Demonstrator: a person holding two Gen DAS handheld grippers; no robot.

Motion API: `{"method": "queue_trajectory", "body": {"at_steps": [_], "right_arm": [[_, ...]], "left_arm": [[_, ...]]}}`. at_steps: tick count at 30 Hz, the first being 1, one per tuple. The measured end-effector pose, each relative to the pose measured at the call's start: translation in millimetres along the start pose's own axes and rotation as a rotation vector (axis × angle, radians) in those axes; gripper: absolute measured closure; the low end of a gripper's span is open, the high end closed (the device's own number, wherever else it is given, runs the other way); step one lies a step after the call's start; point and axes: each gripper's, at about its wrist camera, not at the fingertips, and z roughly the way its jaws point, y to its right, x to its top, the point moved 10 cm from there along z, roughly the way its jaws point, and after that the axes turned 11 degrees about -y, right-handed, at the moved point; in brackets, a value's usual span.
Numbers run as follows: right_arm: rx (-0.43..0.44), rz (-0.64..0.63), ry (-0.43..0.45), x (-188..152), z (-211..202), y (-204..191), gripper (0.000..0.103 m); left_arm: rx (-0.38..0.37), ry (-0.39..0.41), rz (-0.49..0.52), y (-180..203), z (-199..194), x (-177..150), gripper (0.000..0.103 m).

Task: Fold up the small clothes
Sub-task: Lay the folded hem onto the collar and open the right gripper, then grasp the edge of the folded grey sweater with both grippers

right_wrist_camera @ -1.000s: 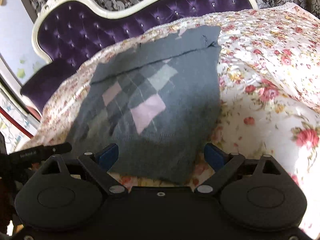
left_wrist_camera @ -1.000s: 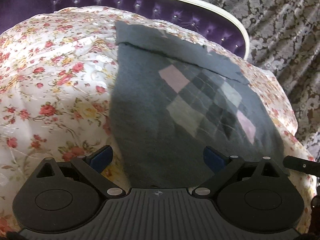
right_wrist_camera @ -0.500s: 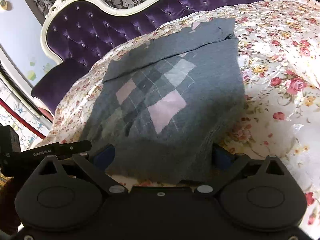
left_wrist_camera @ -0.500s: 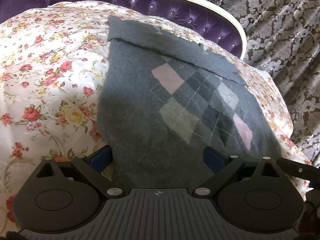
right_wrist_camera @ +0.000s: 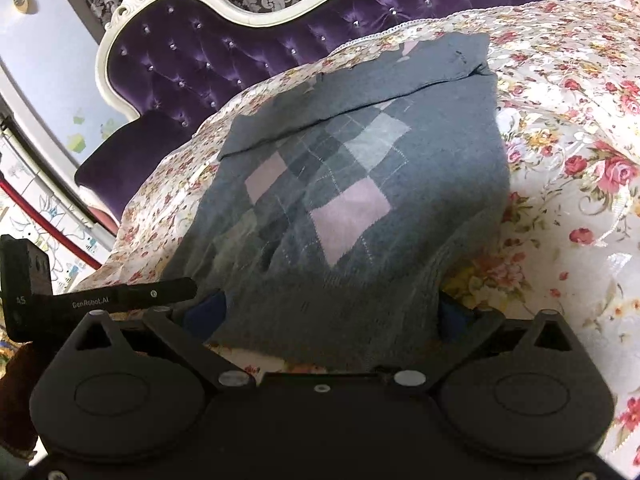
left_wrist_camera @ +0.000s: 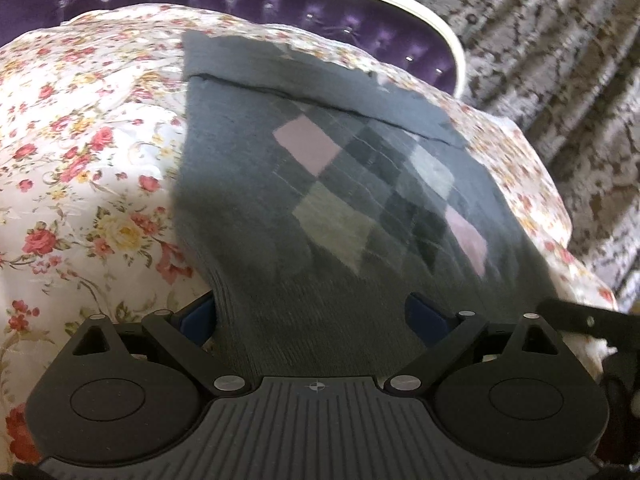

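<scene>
A small grey argyle sweater [left_wrist_camera: 340, 200] with pink and pale diamonds lies on a floral bedspread [left_wrist_camera: 80, 160], its far end folded over in a band. It also shows in the right wrist view [right_wrist_camera: 352, 208]. My left gripper [left_wrist_camera: 316, 316] is open, its blue fingertips [left_wrist_camera: 424, 316] straddling the sweater's near hem at the left corner. My right gripper [right_wrist_camera: 332, 312] is open and straddles the near hem at the right corner; the fabric drapes over and between its blue fingertips [right_wrist_camera: 204, 312].
A purple tufted headboard with a white frame [right_wrist_camera: 240, 52] curves behind the bed. Patterned curtains [left_wrist_camera: 560, 60] hang at the right. The other gripper's black bar [right_wrist_camera: 120, 292] shows at the left of the right wrist view. The floral bedspread [right_wrist_camera: 580, 160] extends to the right.
Both grippers have moved forward over the sweater's near hem, so the fabric now lies between their open fingers. The sweater looms larger in both views.
</scene>
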Motion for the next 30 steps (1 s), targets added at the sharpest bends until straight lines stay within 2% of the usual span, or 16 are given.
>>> {"method": "queue_trajectory", "body": {"at_steps": [5, 7, 8, 10, 15, 17, 18, 19, 21, 23, 24, 30], "right_arm": [[0.018, -0.007, -0.013, -3, -1, -3, 0.000], [0.018, -0.005, -0.012, -3, -1, -3, 0.000], [0.019, -0.002, -0.013, -3, -2, -4, 0.000], [0.016, 0.003, -0.012, -2, -2, -3, 0.003], [-0.024, 0.016, -0.010, -1, -5, 4, 0.021], [-0.041, 0.022, -0.010, -1, -7, 7, 0.034], [-0.059, 0.023, -0.013, 0, -7, 9, 0.037], [-0.078, 0.021, -0.015, 0, -8, 11, 0.045], [-0.117, 0.015, -0.025, 0, -8, 15, 0.057], [-0.132, 0.022, -0.028, 1, -11, 19, 0.077], [-0.124, 0.031, -0.031, 1, -12, 21, 0.082], [-0.024, 0.084, -0.016, 8, -27, 21, 0.087]], "left_arm": [[-0.029, 0.000, 0.006, 2, -1, -3, 0.008], [-0.027, 0.011, -0.013, -2, -2, -1, 0.026], [-0.025, 0.015, -0.025, -5, -3, 1, 0.030], [-0.019, 0.021, -0.058, -12, -3, 3, 0.051], [-0.016, 0.019, -0.085, -21, -4, 5, 0.066], [0.011, 0.012, -0.076, -23, -5, 4, 0.074], [0.026, 0.007, -0.072, -24, -5, 4, 0.082], [0.034, 0.002, -0.069, -26, -5, 4, 0.090], [0.017, -0.004, -0.085, -29, -6, 2, 0.099], [-0.006, -0.002, -0.112, -31, -9, 0, 0.099], [-0.013, 0.005, -0.117, -32, -12, 0, 0.099], [-0.081, 0.082, -0.125, -23, -41, 19, 0.099]]}}
